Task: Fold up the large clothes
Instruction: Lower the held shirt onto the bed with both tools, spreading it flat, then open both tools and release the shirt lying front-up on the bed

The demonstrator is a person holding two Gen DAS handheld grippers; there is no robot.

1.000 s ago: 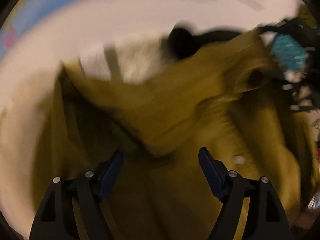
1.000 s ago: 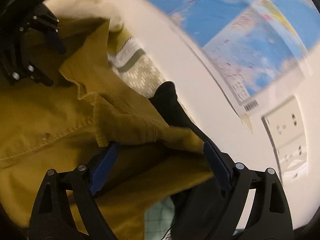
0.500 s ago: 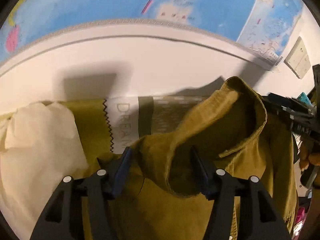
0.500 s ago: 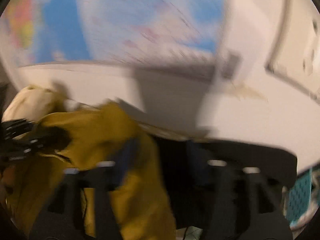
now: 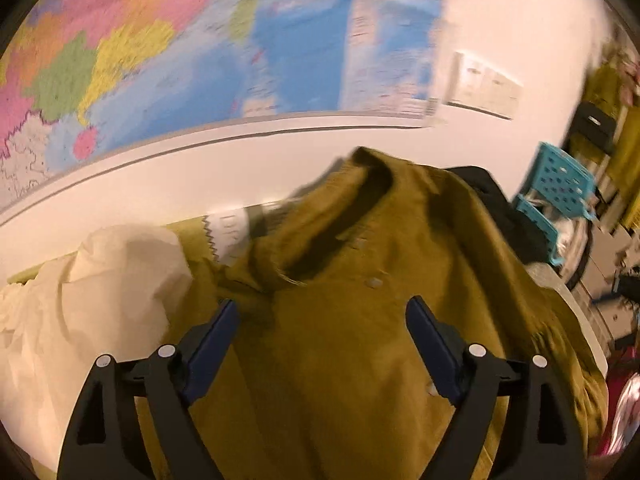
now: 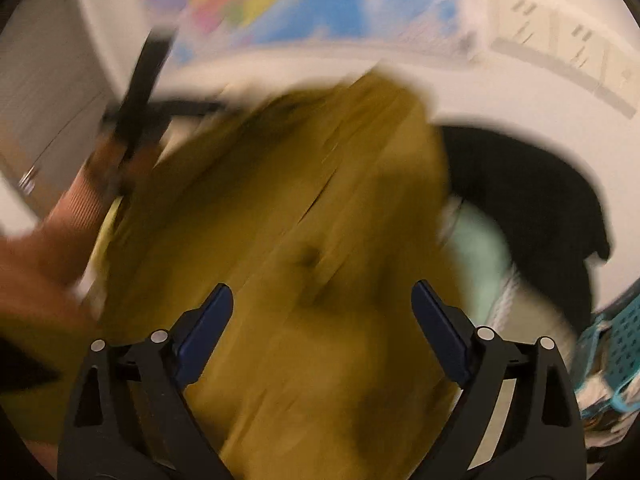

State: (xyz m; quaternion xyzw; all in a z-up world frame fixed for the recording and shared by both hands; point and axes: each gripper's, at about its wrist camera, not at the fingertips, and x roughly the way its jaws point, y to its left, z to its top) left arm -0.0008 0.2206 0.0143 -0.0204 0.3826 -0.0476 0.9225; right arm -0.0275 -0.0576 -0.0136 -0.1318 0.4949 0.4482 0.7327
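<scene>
**White wall and map behind, olive shirt below both grippers**

White wall (image 5: 516, 20) and a coloured map (image 5: 160, 52) close the scene at the back, and we begin from what is nearest to us.

From the left wrist view, our left gripper (image 5: 322, 322) has its fingers wide apart, and nothing is between the blue pads (image 5: 210, 344). Under and in front of it lies the shirt (image 5: 360, 340), olive in colour, spread over the surface and rising in a fold at the far side. Small pale buttons show on the cloth. Just left of the shirt we see a cream cloth (image 5: 88, 300), crumpled. Behind the shirt a printed label (image 5: 230, 236) with a zigzag edge sticks out, partly covered. At the right, a black cloth (image 5: 492, 200) lies behind the shirt, and further right stand turquoise baskets (image 5: 560, 184).

From the right wrist view, which is very blurred, our right gripper (image 6: 322, 308) is also wide open and grips nothing. The shirt (image 6: 300, 260) fills the middle below it. At the left we see the left hand (image 6: 116, 160) on its black tool, close to the shirt edge; we cannot tell if it touches. Right of the shirt are a pale green cloth (image 6: 480, 256) and the black cloth (image 6: 540, 208).
</scene>
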